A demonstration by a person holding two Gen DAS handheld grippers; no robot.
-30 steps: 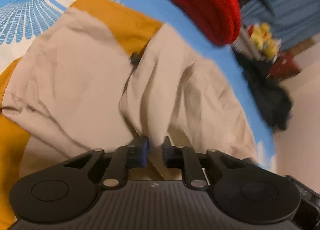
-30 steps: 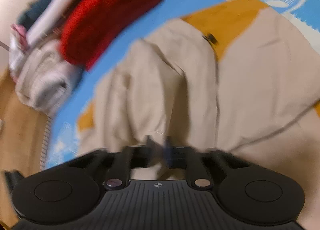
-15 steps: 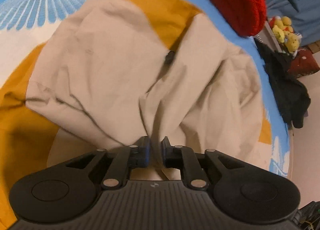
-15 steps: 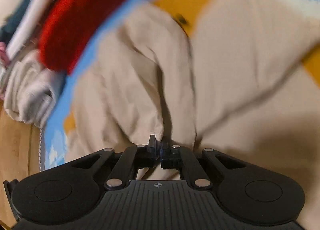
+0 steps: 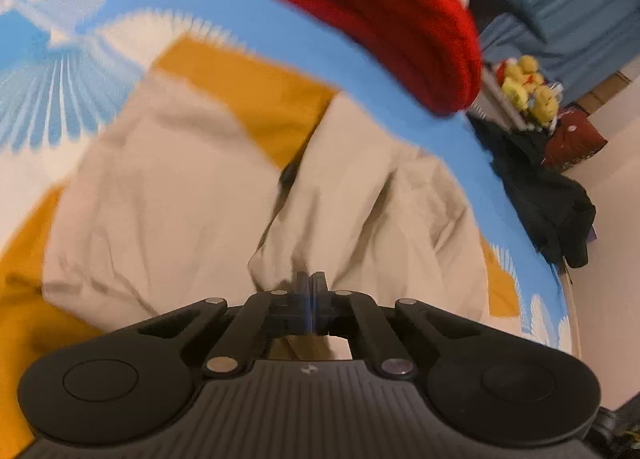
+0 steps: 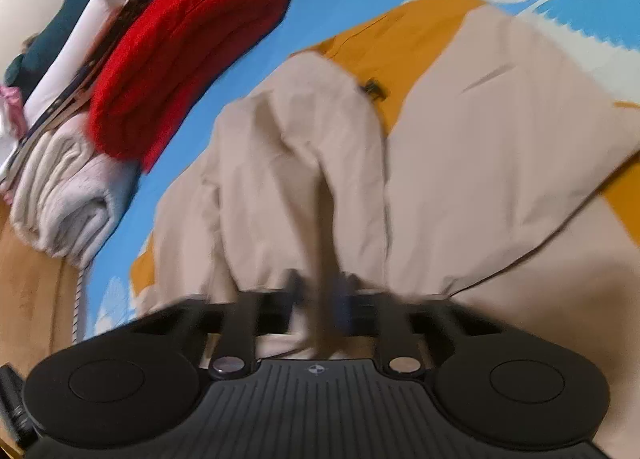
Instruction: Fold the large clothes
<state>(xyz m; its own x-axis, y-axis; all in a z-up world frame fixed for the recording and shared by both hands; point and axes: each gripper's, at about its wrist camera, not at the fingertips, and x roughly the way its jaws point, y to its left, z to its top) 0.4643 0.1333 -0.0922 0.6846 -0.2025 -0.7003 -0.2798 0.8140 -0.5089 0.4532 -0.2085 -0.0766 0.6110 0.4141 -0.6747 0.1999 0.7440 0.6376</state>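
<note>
Both claws are working the beige garment (image 5: 168, 195): left gripper (image 5: 311, 283) is pinching a fold tight, right gripper (image 6: 318, 291) is hanging parted around blurred cloth.

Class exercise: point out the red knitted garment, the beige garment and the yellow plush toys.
red knitted garment (image 6: 188, 55), right wrist view, middle of the folded knit.
beige garment (image 5: 160, 211), left wrist view, flat left panel.
yellow plush toys (image 5: 526, 85), left wrist view, the cluster's middle.

Garment (image 5: 168, 195) on bedspread (image 5: 280, 19), knit (image 5: 380, 7) behind, apparently touching towels (image 6: 68, 195)
</note>
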